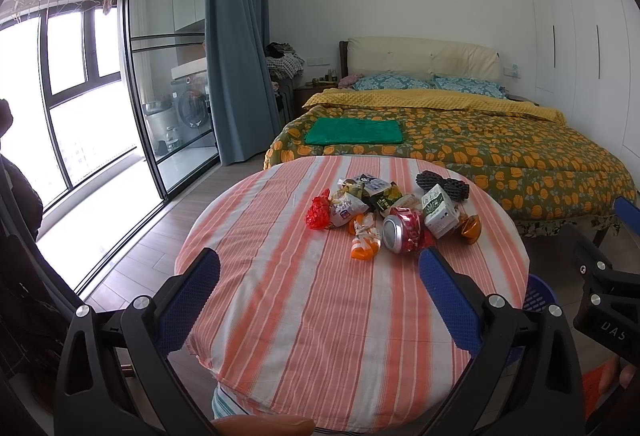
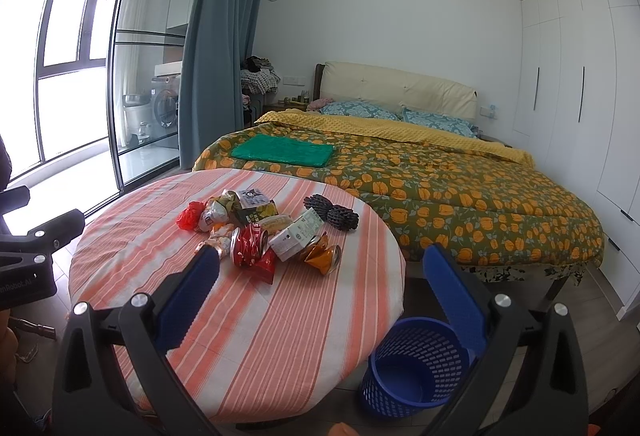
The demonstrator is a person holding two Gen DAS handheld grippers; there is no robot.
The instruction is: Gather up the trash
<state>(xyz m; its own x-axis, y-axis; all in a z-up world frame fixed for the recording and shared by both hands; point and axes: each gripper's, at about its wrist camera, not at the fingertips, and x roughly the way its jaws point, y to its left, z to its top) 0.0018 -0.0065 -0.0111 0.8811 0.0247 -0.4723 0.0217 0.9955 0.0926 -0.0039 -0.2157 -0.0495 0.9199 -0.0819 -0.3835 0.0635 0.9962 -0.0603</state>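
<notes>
Trash pile first, from the left wrist view: my left gripper (image 1: 319,264) has its jaws spread wide and empty, and the whole heap sits ahead of the tips, on the far half of the striped table (image 1: 280,316). The crushed red can (image 1: 402,234) lies just ahead of the right-hand jaw, an orange wrapper (image 1: 365,241) beside it toward the middle of the gap, and the red plastic bit (image 1: 319,210) farther off, ahead of the gap

Right wrist view: my right gripper (image 2: 320,264) is also wide open with nothing in it. The can (image 2: 250,246) lies just past the left-hand jaw tip, the white carton (image 2: 298,240) ahead in the gap, and the blue bin (image 2: 416,368) on the floor low beside the right-hand jaw

My take is I'd grab the can first with the right one since the bin's on that side, come down over its crumpled middle, and close slowly so it doesn't skid on the cloth
</notes>
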